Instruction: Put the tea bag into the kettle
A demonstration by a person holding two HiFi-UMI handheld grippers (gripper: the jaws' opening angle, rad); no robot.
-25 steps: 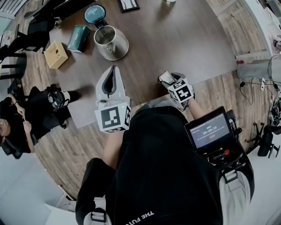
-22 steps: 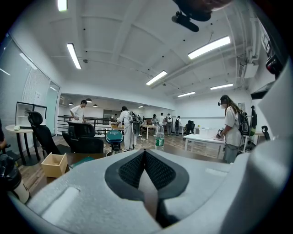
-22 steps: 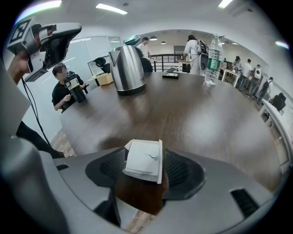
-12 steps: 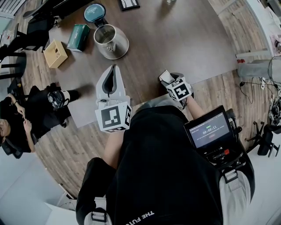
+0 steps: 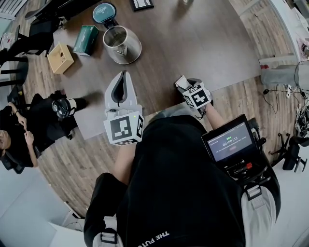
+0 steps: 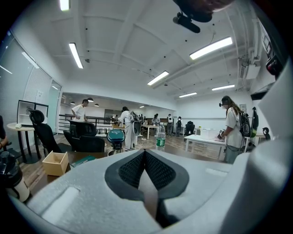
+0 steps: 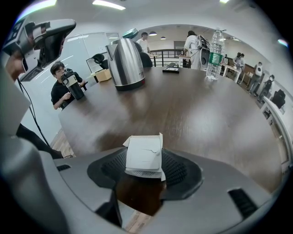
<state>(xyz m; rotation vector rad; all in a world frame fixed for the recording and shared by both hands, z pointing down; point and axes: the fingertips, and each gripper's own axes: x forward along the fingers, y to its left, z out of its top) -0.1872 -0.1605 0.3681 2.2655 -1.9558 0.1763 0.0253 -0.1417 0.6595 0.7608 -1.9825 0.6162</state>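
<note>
Right gripper (image 7: 144, 163): hovering over the near edge of the table (image 5: 203, 43); its jaws are closing, with the tea bag (image 7: 143, 154) between them.
Tea bag: standing upright between the right pads, its side edges touching both of them, its flat white face turned toward the gripper's camera.
Left gripper (image 5: 123, 76): clenched, its jaw tips meeting with nothing between them; it is pointing across the table toward the kettle (image 5: 119, 42).
Kettle: sitting on its round base at the far left of the table, well apart from both grippers; its teal lid (image 5: 105, 12) is standing open, showing the inside.
Green box (image 5: 86, 40): lying just beside the kettle, on its left.
Open box (image 5: 61, 59): sitting near the table's left corner, just beyond the green box.
Bottle (image 7: 214, 48): standing upright at the far side of the table, well apart from the kettle.
Seated person (image 5: 19, 130): sitting on the floor side left of the table, holding a black flask.
</note>
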